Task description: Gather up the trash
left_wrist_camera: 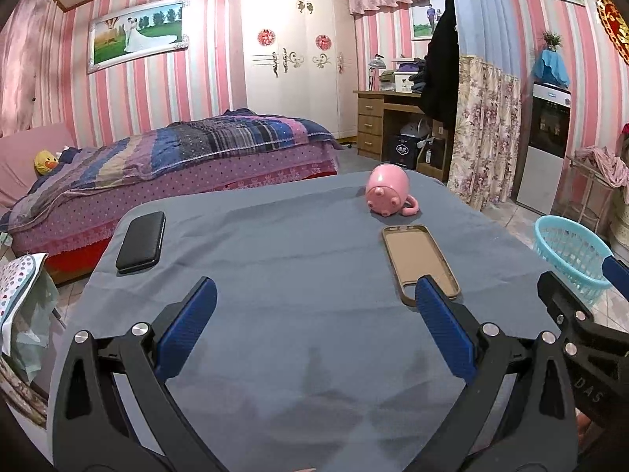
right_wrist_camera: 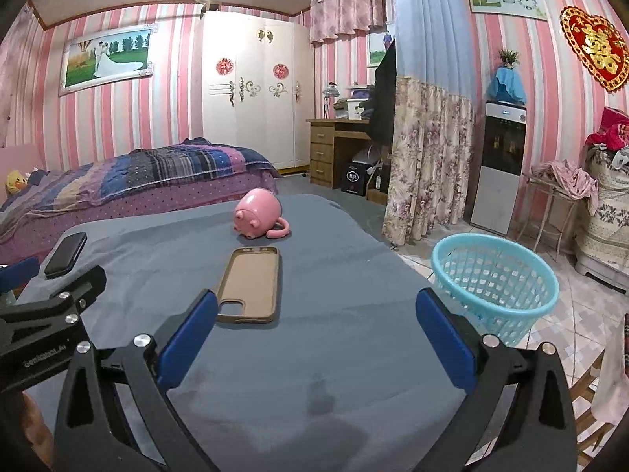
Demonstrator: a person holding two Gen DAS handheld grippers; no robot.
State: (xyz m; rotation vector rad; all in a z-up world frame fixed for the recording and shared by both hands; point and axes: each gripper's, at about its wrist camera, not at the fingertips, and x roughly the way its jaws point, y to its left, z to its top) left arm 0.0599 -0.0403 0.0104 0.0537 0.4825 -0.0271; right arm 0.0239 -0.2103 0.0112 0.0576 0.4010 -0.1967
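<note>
Your left gripper has its jaws spread wide and holds nothing; the ribbed blue pads hang over the near part of the surface. Your right gripper is the same: jaws wide apart, nothing between them, near the right edge.

The surface is covered in grey-blue cloth, soft and lightly creased, with a few darker blotches near the front edge.

On it:
- Phone case, tan, flat, rounded rectangle with a raised rim and a camera cut-out, lying inside-up around the middle. In the left wrist view the right pad overlaps its near end; I can't tell if they touch.
- Mug, pink, glossy and round, tipped over with its looped handle on the cloth, toward the far edge.
- Black case, flat, matte, rounded corners, near the left edge, well apart from the rest.

The basket, turquoise plastic lattice with a round rim, stands on the tiled floor just beside the right edge. A bed with a striped quilt stands beyond the far left corner.
</note>
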